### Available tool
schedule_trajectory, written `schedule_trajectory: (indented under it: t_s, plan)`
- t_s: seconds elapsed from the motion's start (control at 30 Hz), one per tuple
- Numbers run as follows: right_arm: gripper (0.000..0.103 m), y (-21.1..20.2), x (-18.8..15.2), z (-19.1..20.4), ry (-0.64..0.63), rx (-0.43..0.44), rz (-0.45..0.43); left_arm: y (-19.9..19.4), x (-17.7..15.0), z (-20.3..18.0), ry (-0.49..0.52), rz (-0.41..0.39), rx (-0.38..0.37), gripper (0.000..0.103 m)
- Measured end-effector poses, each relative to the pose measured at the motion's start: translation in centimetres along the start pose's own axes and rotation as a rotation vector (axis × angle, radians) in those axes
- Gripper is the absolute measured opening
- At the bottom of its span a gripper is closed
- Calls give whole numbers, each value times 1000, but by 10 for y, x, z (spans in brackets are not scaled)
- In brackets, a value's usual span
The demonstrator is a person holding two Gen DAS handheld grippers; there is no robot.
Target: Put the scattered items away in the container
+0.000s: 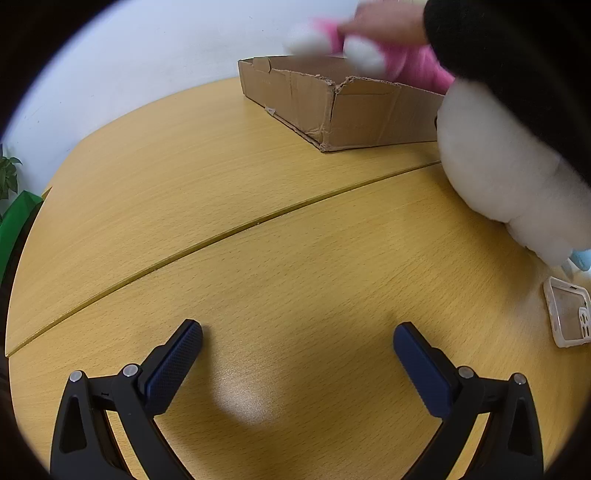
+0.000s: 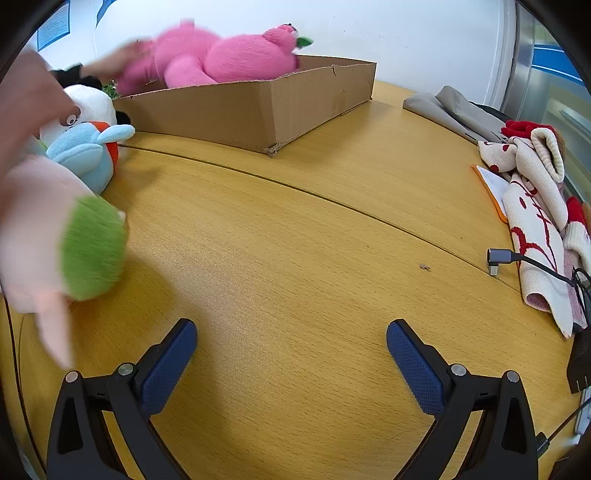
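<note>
Through my left wrist camera, my left claw (image 1: 297,345) hung wide open over the bare middle of the wooden worktop (image 1: 258,192), gripping nothing. The cardboard box (image 1: 332,107) sat toward the far edge. A bare hand (image 1: 384,22), blurred, held a pink plush toy (image 1: 417,64) over the box's far side. A large white plush (image 1: 495,166) lay by the right edge, just this side of the box, and a clear phone case (image 1: 567,317) lay nearer me on that same edge.

Through my right wrist camera, my right claw (image 2: 291,343) was spread equally wide and held nothing. The pink plush toy (image 2: 221,59) lay in the box (image 2: 258,110) at the far edge. A light blue plush (image 2: 86,153) and a blurred pale pink and green plush (image 2: 66,240) sat at the left edge. Knitted cloth (image 2: 535,206) and a cable plug (image 2: 498,258) lay along the right edge.
</note>
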State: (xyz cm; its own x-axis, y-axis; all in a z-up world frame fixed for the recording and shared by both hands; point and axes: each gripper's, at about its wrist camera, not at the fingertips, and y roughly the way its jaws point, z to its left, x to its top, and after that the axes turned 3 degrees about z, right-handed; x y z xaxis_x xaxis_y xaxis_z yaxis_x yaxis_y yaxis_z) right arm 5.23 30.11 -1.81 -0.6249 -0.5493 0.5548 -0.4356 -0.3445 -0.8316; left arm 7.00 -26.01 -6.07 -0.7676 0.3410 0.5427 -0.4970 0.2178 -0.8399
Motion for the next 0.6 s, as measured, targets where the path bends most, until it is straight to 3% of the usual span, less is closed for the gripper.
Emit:
schedule_trajectory:
  t_s: [0.6]
  plan:
    - [103, 0, 0, 0, -3, 2, 0, 0, -1, 0, 0, 0, 0, 103]
